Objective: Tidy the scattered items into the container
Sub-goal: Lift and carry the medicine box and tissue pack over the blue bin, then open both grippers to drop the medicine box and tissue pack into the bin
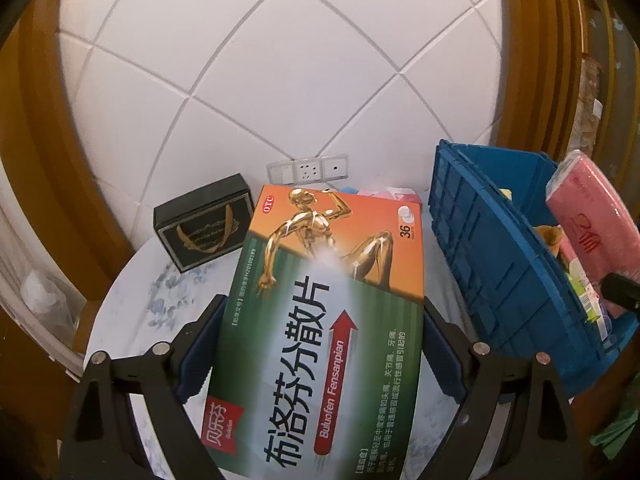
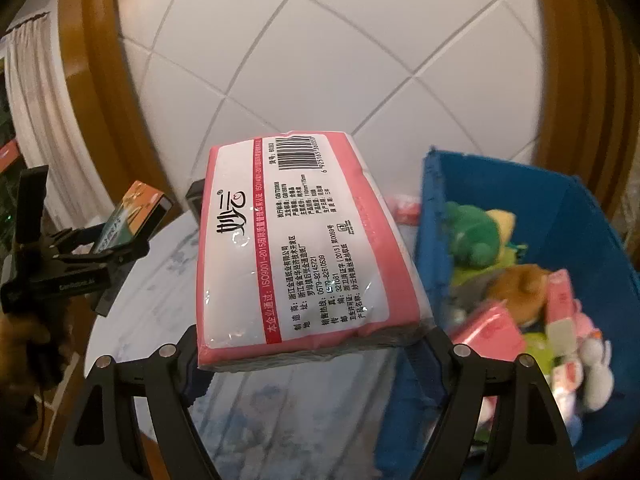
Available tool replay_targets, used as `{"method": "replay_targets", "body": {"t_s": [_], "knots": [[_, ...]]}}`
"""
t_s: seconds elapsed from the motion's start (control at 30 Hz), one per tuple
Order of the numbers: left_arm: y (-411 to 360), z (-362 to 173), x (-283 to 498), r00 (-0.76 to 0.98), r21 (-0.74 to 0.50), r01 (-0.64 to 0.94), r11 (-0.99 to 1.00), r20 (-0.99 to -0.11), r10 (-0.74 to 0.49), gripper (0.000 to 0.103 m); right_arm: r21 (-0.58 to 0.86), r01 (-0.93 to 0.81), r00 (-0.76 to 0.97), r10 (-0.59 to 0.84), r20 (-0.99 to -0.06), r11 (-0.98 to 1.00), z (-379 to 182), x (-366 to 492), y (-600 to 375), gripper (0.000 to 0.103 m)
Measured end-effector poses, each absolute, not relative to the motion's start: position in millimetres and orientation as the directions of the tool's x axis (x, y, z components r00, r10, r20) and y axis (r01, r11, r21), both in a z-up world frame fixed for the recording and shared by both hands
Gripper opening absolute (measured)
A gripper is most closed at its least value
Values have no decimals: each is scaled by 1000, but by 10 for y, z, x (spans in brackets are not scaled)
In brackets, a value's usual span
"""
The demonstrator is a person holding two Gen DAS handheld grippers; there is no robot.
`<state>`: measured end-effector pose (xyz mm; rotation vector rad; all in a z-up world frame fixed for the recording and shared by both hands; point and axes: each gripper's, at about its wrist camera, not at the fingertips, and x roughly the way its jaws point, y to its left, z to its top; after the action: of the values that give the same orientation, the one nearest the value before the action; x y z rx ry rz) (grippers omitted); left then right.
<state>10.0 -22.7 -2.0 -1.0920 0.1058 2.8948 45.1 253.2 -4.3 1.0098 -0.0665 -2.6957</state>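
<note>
My left gripper [image 1: 320, 340] is shut on a green and orange medicine box [image 1: 320, 320] and holds it above the round marble table [image 1: 160, 300], left of the blue bin [image 1: 500, 272]. My right gripper [image 2: 312, 344] is shut on a pink tissue pack [image 2: 304, 248], held in the air just left of the blue bin [image 2: 600, 248]. The tissue pack also shows in the left wrist view [image 1: 592, 216] over the bin. The left gripper with the medicine box [image 2: 132, 216] shows at the left of the right wrist view. The bin holds several plush toys and small packets.
A black box [image 1: 204, 224] stands on the table's far left by the tiled wall. Small pink items [image 1: 384, 194] lie behind the medicine box. A wall socket panel [image 1: 308, 168] is behind the table. Brown wooden frames flank the wall.
</note>
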Motion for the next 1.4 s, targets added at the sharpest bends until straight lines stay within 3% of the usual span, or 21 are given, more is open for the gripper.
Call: {"method": "replay_targets", "body": {"t_s": [0.53,1.2,1.37,1.4], "knots": [[926,227,-277,-768,98,-250,-963,-626,135,90,134,59,-776,-130,-617,-989,61,438,3707,81],[2740,435,-615,-649,50,-593,-804,-620,440,90,100,-227,-764,113,-635,-969,5,547,5050,81],[3101,454,-604,-583,6,-662,-750,-633,509,95,85,-262,-750,148,-645,-961,61,708,5170,87],[3145,439,-606,-576,5,-666,-746,-639,510,103,78,-266,-744,153,-650,-961,62,705,5192,90]]}}
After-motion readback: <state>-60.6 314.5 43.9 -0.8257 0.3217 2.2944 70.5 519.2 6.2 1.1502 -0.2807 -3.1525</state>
